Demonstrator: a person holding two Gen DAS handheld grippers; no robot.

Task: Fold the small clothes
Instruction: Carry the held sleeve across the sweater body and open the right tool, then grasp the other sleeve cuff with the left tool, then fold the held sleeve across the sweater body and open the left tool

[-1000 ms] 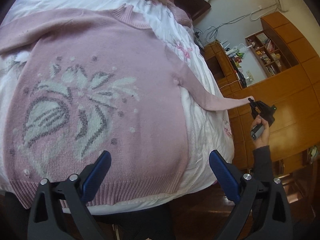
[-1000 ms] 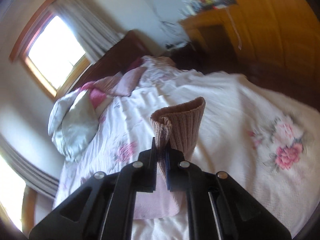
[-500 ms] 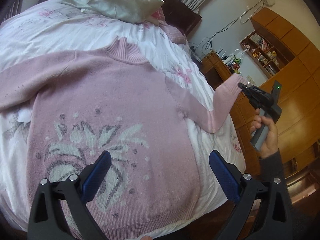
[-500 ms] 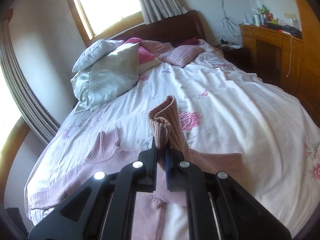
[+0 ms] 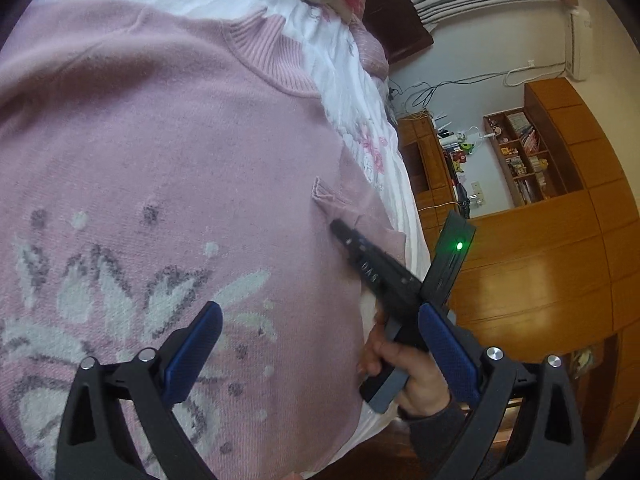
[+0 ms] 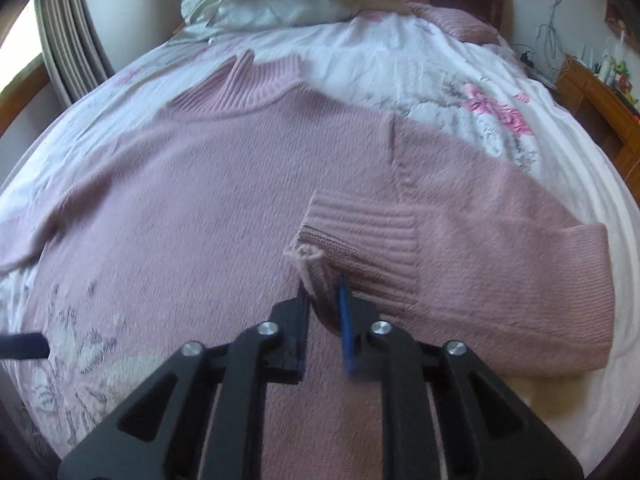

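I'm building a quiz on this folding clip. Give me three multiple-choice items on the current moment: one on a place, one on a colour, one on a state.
1. Where does the sleeve cuff lie?
A. On the sweater's body
B. On the pillow
C. Hanging off the bed

2. What colour is the sweater?
A. Green
B. Pink
C. Black

3. How is the left gripper?
A. Shut on the collar
B. Shut on the hem
C. Open, holding nothing

Answers:
1 A, the ribbed cuff rests on the chest, at the right gripper.
2 B, pink knit with a white and grey pattern.
3 C, its blue fingers stand wide apart above the cloth.
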